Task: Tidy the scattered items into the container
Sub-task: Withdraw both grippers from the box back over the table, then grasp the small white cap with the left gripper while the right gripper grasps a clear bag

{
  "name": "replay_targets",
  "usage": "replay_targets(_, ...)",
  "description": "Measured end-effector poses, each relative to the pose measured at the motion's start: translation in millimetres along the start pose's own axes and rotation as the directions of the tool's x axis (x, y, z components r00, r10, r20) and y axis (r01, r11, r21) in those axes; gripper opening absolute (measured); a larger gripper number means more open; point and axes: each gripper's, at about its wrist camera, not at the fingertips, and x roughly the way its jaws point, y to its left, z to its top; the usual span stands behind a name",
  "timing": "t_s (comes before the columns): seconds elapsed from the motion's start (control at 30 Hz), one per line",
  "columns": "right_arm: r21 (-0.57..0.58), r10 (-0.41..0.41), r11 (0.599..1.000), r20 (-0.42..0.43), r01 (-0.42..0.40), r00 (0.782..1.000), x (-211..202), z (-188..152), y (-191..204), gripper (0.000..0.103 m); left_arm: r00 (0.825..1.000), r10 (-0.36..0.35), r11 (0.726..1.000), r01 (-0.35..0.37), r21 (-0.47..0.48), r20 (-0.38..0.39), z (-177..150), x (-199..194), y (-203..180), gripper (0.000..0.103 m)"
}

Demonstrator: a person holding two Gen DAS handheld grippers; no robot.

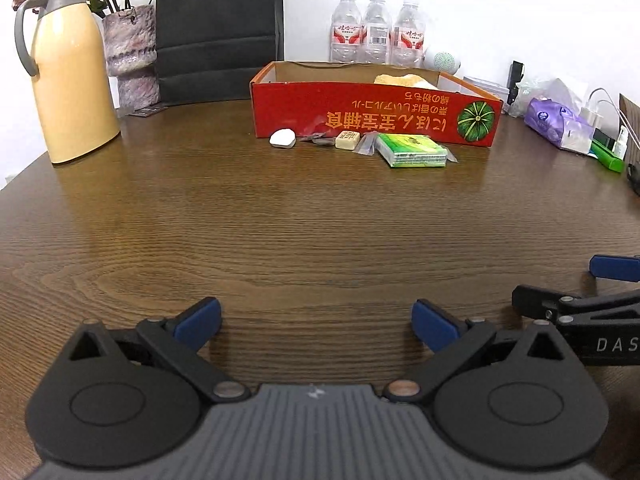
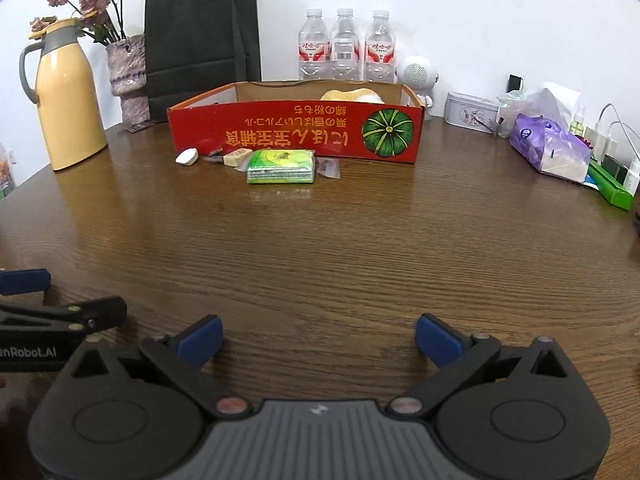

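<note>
A red cardboard box (image 1: 376, 120) (image 2: 296, 132) with a green pumpkin print stands open at the far middle of the table, a yellowish soft item inside it. In front of its near wall lie a white pebble-like piece (image 1: 283, 138) (image 2: 187, 157), a cream eraser block (image 1: 347, 139) (image 2: 237, 157), a green tissue pack (image 1: 412, 150) (image 2: 281, 166) and small dark wrappers (image 1: 318, 139). My left gripper (image 1: 316, 324) is open low over bare wood, far short of them. My right gripper (image 2: 319, 340) is open too, beside the left, nothing between its fingers.
A yellow thermos jug (image 1: 72, 76) (image 2: 66, 100), a vase of dried flowers (image 2: 128, 76) and a black paper bag (image 1: 220, 28) stand back left. Three water bottles (image 2: 346, 46) line the wall. A purple tissue pack (image 2: 550, 148), a tin (image 2: 470, 112) and chargers crowd the right edge.
</note>
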Motion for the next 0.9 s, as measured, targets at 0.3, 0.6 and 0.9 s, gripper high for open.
replay_targets(0.3, 0.001, 0.002, 1.0, 0.0, -0.002, 1.0, 1, 0, 0, 0.103, 1.0, 0.0, 1.0, 0.0, -0.001, 0.001, 0, 0, 0, 0.103)
replay_targets(0.6, -0.001, -0.022, 1.0, 0.067, 0.022, 0.998, 27, 57, -39, 0.079, 0.988, -0.046, 0.998, 0.051, -0.03, 0.147, 78, 28, 53, 0.103)
replay_targets(0.9, -0.026, 0.05, 0.998, 0.039, -0.049, 0.998, 133, 130, -46, 0.048, 0.978, -0.157, 0.979, 0.137, 0.148, 0.135, 151, 128, 66, 0.088)
